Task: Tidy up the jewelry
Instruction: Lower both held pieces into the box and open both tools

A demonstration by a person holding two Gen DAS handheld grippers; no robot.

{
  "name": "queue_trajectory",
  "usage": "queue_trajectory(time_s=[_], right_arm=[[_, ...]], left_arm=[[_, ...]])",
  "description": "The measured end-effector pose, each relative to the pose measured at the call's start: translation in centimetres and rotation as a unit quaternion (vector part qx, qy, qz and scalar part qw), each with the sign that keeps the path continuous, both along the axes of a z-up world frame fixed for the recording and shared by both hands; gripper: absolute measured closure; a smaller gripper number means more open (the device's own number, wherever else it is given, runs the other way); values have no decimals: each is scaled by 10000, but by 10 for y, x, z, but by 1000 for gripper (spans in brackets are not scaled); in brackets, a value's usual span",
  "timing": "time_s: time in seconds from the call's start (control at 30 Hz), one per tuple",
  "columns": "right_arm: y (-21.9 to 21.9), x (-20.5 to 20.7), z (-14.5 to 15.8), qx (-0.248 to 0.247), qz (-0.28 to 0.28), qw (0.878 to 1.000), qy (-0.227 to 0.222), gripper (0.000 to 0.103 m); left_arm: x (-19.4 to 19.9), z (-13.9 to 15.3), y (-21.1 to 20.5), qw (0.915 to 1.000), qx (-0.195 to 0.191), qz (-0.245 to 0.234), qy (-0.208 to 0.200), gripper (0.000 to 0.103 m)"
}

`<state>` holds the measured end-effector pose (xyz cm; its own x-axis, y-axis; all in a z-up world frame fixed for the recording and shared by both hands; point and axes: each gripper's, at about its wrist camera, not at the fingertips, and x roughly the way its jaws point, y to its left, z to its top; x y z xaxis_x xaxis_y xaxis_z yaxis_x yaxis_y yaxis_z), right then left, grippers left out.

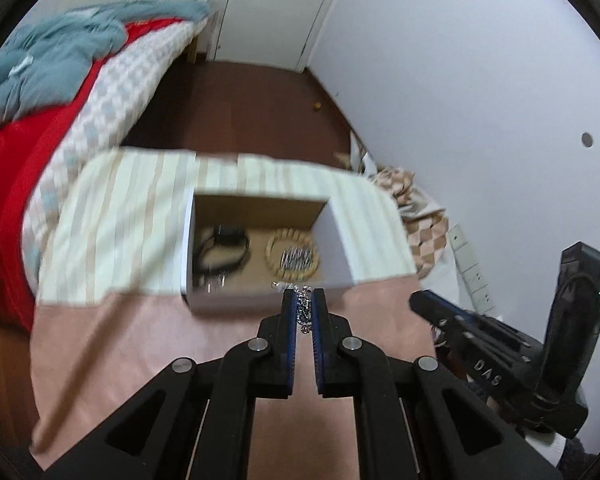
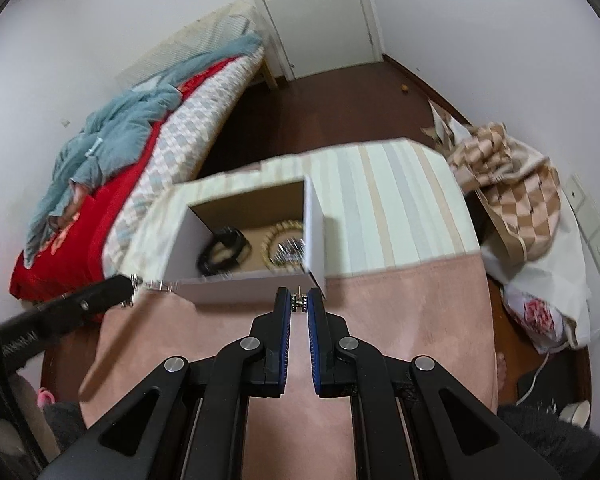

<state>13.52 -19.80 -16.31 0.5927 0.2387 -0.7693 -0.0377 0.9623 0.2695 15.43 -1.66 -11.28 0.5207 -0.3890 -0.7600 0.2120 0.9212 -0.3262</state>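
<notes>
An open white cardboard box [image 1: 236, 302] [image 2: 314, 232] stands on the cloth-covered table. Inside lie a black band [image 1: 220, 250] [image 2: 224, 250], a gold round piece [image 1: 292, 258] [image 2: 284, 250] and a small silver item [image 1: 212, 282]. My left gripper [image 1: 305, 300] is shut on a silver chain [image 1: 304, 314] just above the box's near wall; it also shows at the left of the right wrist view [image 2: 134, 288]. My right gripper [image 2: 299, 300] is shut on a small metal jewelry piece [image 2: 299, 300] near the box's near right corner. It shows at the right of the left wrist view [image 1: 420, 300].
The table has a pink cloth [image 1: 120, 352] in front and a striped cloth [image 2: 396, 208] behind. A bed with red and teal bedding [image 1: 40, 80] lies left. Checkered fabric and bags [image 2: 512, 200] sit by the right wall. A door [image 2: 312, 12] stands at the back.
</notes>
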Motion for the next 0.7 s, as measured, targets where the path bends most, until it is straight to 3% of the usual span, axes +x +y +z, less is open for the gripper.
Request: queue_trajectory(time_s=[0.17,0.3,0.57,0.7], right_arm=[[13,42,13,117,337,9994,-13,94],[23,85,1,252,614,9970,397,94],[40,144,-25,-86,899,9919,888,94],[51,167,-41,-143,1130,9852,1284,94]], left_arm=[[33,14,5,9994,258,88,-234,99],[67,-3,14,9993,319,202,1,99],[110,-47,16,9958,678,208,582,98],[118,-59,19,9921,843,436,822,93]])
